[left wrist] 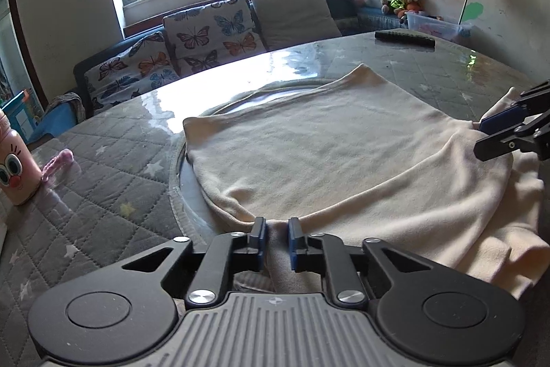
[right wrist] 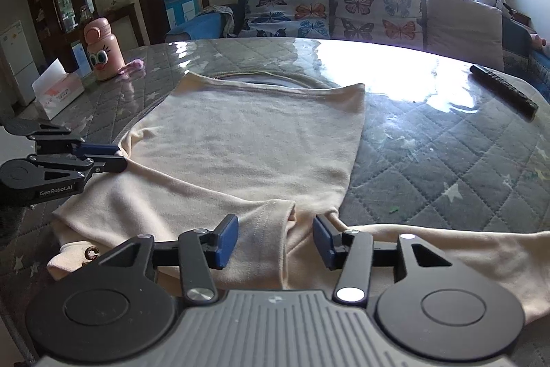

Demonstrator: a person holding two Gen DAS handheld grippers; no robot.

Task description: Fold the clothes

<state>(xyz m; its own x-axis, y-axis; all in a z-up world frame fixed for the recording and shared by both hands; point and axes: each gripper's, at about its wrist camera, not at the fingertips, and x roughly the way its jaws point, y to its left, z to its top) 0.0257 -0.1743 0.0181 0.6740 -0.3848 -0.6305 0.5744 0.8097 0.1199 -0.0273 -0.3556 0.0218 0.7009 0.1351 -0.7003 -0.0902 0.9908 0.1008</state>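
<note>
A cream garment [left wrist: 343, 143] [right wrist: 247, 140] lies spread on a round table with a grey quilted cover [left wrist: 103, 167] [right wrist: 447, 160]. Its far part is flat and its near part is folded over and bunched. At the garment's near left edge, my left gripper [left wrist: 276, 234] [right wrist: 122, 157] is shut on a pinch of the cloth. My right gripper [right wrist: 275, 229] [left wrist: 479, 138] stands open at the near right edge. A sleeve end [right wrist: 271, 229] lies between its blue pads [right wrist: 225, 241], which do not press on it.
A pink cartoon bottle [left wrist: 13, 167] [right wrist: 103, 50], a small pink item [left wrist: 58, 162] and a tissue box [right wrist: 58, 88] stand at the table's left. A black remote [left wrist: 405, 40] [right wrist: 502, 90] lies far right. A sofa with butterfly cushions [left wrist: 206, 36] is behind the table.
</note>
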